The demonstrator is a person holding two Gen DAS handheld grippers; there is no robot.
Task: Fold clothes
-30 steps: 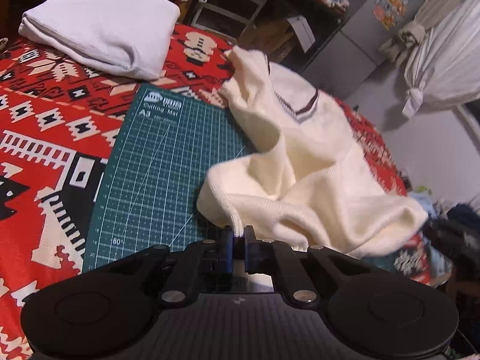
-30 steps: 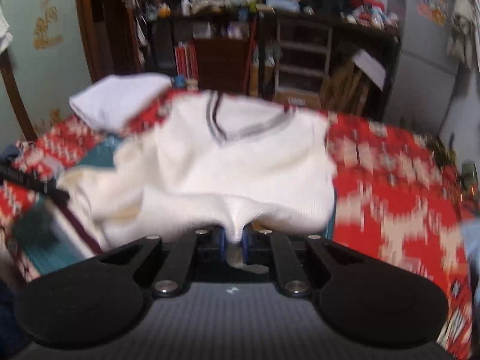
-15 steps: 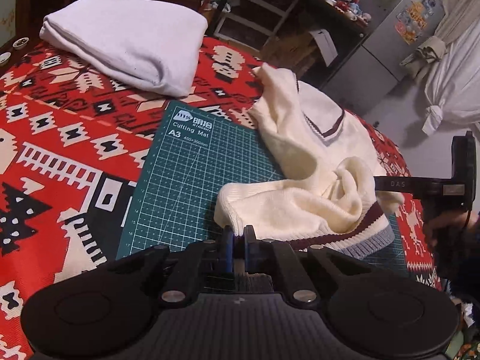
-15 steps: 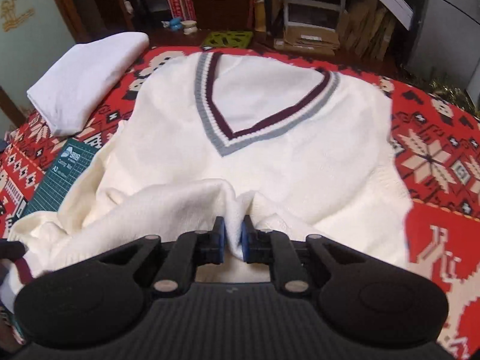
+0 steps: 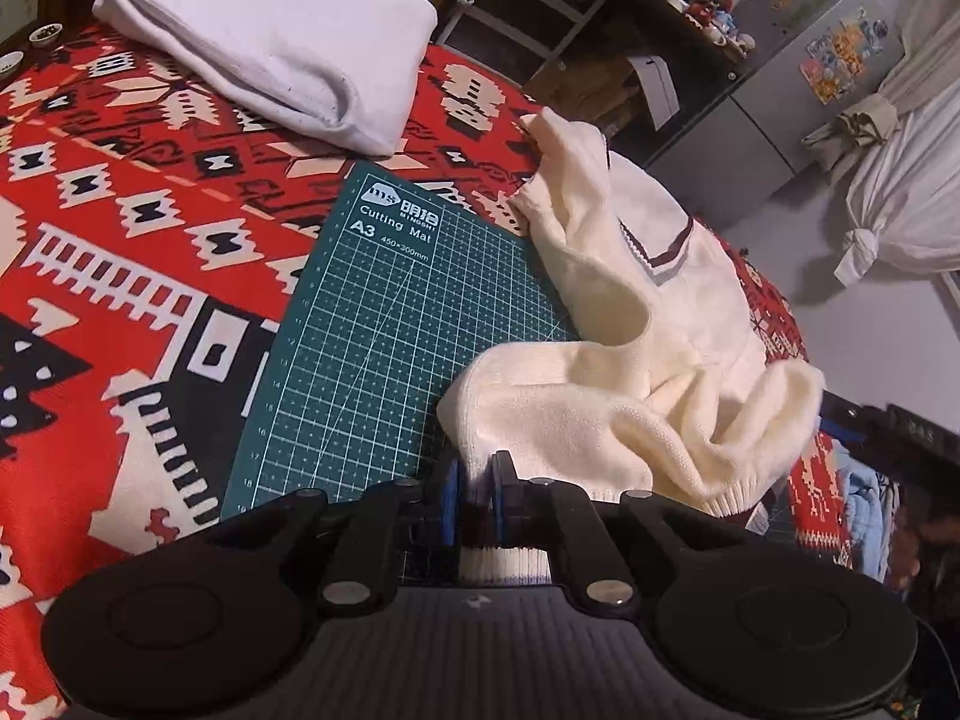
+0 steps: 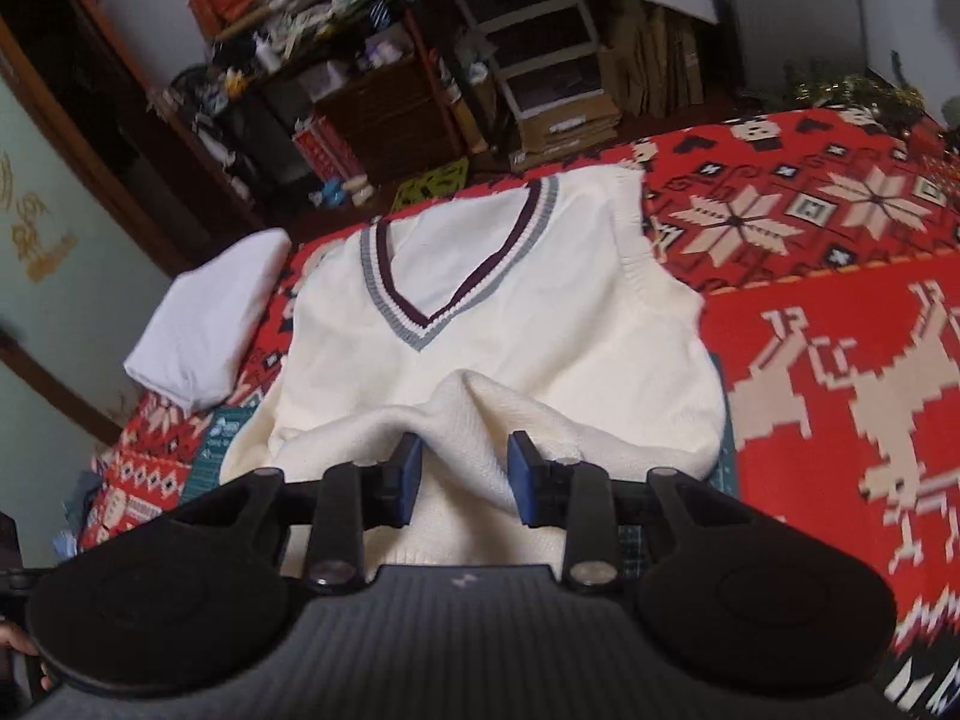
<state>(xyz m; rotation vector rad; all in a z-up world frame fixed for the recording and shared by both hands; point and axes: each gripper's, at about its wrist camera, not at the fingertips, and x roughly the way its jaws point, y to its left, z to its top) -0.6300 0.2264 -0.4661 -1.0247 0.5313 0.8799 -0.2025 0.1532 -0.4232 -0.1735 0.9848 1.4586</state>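
Note:
A cream knit vest with a maroon and grey V-neck lies on the red patterned blanket, its neck at the far side. Its lower part is bunched toward me. My left gripper is shut on the vest's hem edge, with ribbed hem showing between the fingers. My right gripper stands open around a raised fold of the vest, its blue pads apart on either side of the cloth. In the left wrist view the vest drapes partly over the green cutting mat.
A folded white garment rests at the far left of the blanket; it also shows as the white garment in the right wrist view. Shelves and boxes crowd the room behind the bed. A hand shows at lower left.
The right gripper's fingers have opened and let go of the vest fold they pinched before. The vest has settled flatter on the blanket. The left gripper keeps its hold on the hem.

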